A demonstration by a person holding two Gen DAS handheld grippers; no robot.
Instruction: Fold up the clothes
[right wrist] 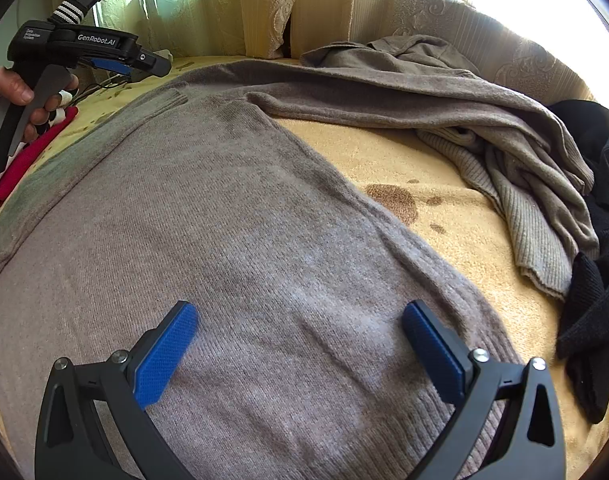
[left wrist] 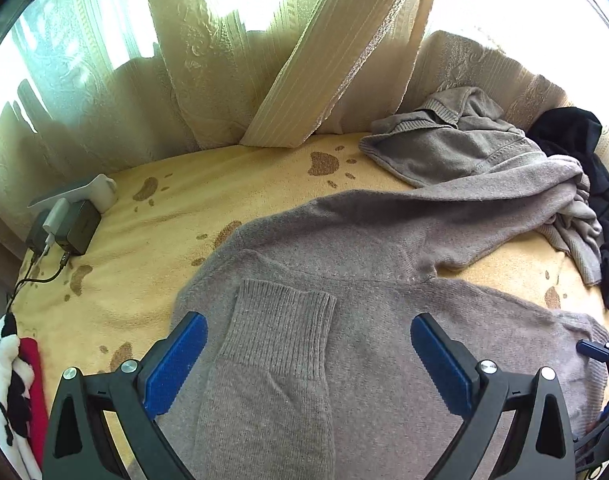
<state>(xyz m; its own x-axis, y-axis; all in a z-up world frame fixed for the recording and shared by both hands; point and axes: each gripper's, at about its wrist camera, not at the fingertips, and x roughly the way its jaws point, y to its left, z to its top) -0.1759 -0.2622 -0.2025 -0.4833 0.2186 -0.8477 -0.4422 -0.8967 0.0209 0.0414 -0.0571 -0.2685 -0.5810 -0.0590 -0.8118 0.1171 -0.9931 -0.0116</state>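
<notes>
Flat taupe knit sweater [right wrist: 240, 240]: soft, limp, light; stretches if dragged.
Hold: ribbed cuff [left wrist: 280, 328], hem corners.
Left gripper [left wrist: 308, 364]: fingers spread, empty.
Right gripper [right wrist: 300, 352]: fingers spread, empty.

**Bed under a yellow paw-print blanket**

A yellow blanket [left wrist: 176, 216] with brown paw prints is covering the bed. A grey-brown sweater [right wrist: 232, 240] is lying spread flat across it, one sleeve reaching toward a crumpled grey knit garment [left wrist: 456, 152] near the back cushions. A black garment [right wrist: 592, 304] is lying bunched at the right edge. Dark chargers [left wrist: 70, 228] with cables are sitting at the left side, beside a white object [left wrist: 92, 192]. A red cloth [left wrist: 34, 384] and a black-and-white plush [left wrist: 4, 380] are resting at the near left edge.
</notes>
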